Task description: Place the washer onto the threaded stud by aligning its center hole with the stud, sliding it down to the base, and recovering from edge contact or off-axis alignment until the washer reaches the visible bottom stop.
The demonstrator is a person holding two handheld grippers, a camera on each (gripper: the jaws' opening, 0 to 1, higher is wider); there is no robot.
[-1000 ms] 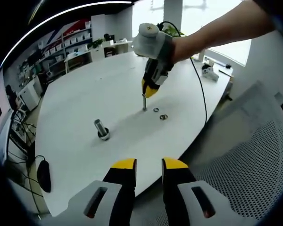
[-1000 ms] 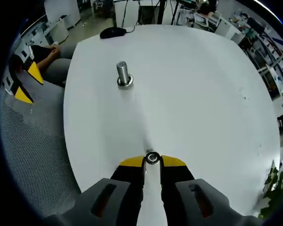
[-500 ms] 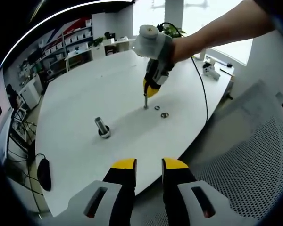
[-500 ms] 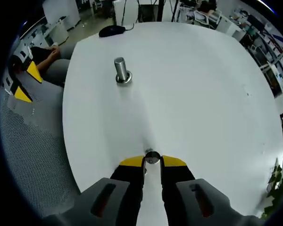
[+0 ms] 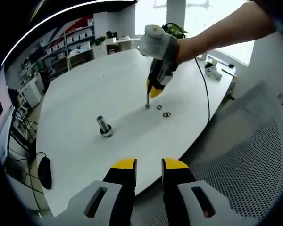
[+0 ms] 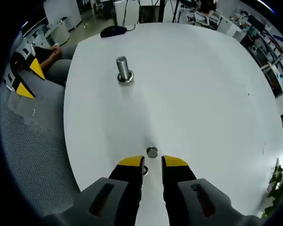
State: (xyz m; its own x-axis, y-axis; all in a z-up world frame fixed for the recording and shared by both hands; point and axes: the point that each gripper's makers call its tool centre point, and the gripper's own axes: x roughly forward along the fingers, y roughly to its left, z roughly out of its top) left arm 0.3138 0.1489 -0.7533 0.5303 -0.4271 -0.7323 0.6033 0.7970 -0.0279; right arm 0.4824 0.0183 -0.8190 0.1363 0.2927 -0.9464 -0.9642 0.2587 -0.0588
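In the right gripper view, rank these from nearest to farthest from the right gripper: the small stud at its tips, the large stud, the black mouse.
1. Small stud: just beyond the right gripper.
2. Large stud: mid-table, up-left.
3. Black mouse: at the table's far edge.

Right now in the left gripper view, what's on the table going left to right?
Black mouse → large stud with its base → thin stud under the right tongs → small washer → washer → white object near the far edge.
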